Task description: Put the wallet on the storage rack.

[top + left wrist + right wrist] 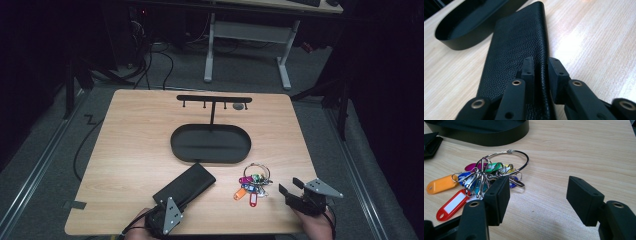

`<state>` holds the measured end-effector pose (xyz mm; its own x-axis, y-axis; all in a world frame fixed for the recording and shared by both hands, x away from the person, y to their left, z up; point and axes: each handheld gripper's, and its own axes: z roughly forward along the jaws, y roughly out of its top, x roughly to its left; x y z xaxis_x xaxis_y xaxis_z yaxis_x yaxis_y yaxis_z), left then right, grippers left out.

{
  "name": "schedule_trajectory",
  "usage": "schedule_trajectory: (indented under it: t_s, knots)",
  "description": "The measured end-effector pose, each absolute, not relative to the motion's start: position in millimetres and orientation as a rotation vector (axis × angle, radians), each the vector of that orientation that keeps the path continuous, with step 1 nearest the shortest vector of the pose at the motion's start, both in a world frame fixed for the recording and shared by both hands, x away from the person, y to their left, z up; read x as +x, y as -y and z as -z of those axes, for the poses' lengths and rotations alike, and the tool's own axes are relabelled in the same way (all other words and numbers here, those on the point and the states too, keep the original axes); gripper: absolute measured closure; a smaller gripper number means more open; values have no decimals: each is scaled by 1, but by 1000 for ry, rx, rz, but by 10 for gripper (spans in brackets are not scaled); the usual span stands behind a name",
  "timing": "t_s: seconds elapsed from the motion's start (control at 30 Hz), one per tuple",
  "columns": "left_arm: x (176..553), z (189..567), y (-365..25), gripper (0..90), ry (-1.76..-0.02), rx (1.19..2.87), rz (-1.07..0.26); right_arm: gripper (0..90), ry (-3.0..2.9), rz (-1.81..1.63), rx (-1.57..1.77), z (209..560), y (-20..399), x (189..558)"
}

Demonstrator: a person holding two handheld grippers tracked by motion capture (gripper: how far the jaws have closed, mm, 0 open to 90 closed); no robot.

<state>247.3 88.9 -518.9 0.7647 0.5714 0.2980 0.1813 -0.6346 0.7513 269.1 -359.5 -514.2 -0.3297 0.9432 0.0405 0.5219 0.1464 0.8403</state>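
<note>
**Left gripper pinched the edge of a black leather wallet**

The wallet (184, 189) was a long, flat rectangle of pebbled black leather with rounded corners. It lay flat on the pale wood-grain table (130, 145), near the front edge, at about 7 o'clock from the tray (210, 144). Its long axis ran diagonally, the far end pointing toward 1 o'clock and the near end toward 7 o'clock.

The left gripper (541, 68) sat at the wallet's near end. Its jaws stood narrow, one on the leather face and one outside the long edge, with that edge pinched between them.

The right gripper (537, 195) rested on the table at the right front, its jaws well apart with bare tabletop between them, holding nothing. At 10 o'clock from it lay a bunch of keys (477, 181) on a large wire ring (522, 157), with plastic tags in orange, red, blue, green and magenta fanned out to one side.

The tray was a matte black oval with a low upright wall. A thin post rose from its far side and carried a crossbar (214, 98) with small hooks.
</note>
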Motion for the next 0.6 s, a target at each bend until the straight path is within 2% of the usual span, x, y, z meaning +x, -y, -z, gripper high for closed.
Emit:
schedule_trajectory:
  t_s: [0.6]
  knots:
    - [249,496,-120,823,-665,2036,-556,359,-1922,-1093,1393,514,358,269]
